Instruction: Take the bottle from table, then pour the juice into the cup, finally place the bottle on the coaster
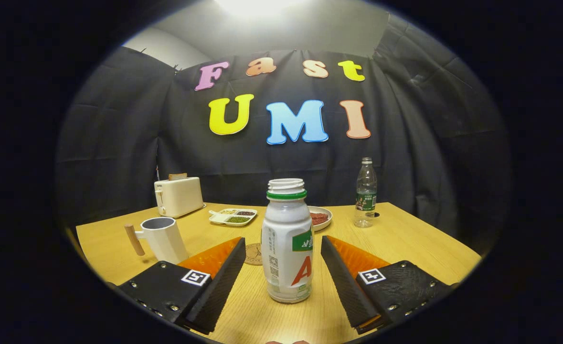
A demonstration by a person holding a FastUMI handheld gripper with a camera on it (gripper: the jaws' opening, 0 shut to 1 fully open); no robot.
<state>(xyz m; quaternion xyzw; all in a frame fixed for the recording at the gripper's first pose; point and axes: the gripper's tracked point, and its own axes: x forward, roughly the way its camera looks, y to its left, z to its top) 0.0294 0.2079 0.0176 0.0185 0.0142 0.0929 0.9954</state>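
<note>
A white juice bottle (287, 241) with a green neck ring and no cap stands upright on the wooden table (405, 243), between my two fingers. My gripper (283, 248) is open, each finger a short gap away from the bottle's sides. A white faceted cup (163, 239) with a wooden handle stands just beyond the left finger (219, 272). A round brown coaster (254, 253) lies on the table behind the bottle, partly hidden by it and the left finger.
A cream toaster (178, 196) stands at the back left. A white divided dish (233, 216) of grains and a plate (320, 218) of red food lie behind the bottle. A clear water bottle (366, 193) stands at the back right.
</note>
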